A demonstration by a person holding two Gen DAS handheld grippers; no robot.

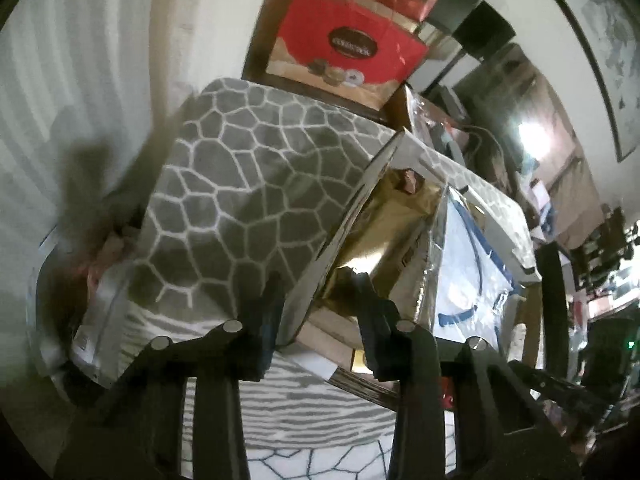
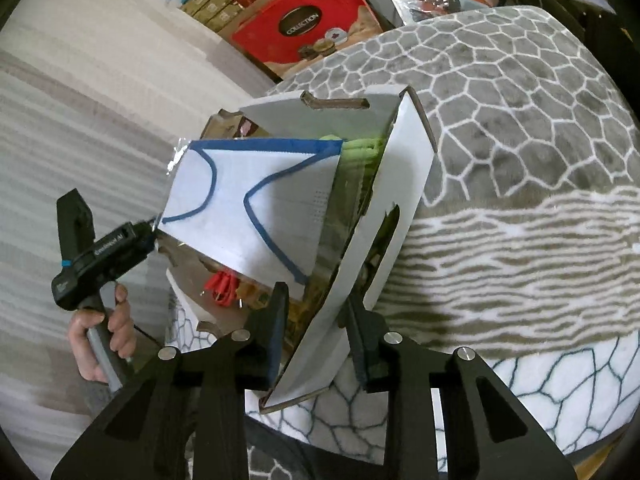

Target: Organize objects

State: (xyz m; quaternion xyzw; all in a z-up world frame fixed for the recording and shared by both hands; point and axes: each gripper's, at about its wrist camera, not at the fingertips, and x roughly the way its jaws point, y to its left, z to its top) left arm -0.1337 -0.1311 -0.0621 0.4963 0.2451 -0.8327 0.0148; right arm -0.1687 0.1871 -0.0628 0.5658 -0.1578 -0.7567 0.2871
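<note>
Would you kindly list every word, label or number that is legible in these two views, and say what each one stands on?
"COLLECTION": dark oval badge on the red gift box, right wrist view.
The same badge on the red gift box in the left wrist view: too blurred to read.
White lettering on the left gripper body, ending in "AI": the rest is too small to read.
Small label on the packet edge: unreadable.

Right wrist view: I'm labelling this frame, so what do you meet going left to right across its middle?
Person's hand on the left gripper → white pack with blue trim → white cardboard flap → grey patterned blanket.
</note>
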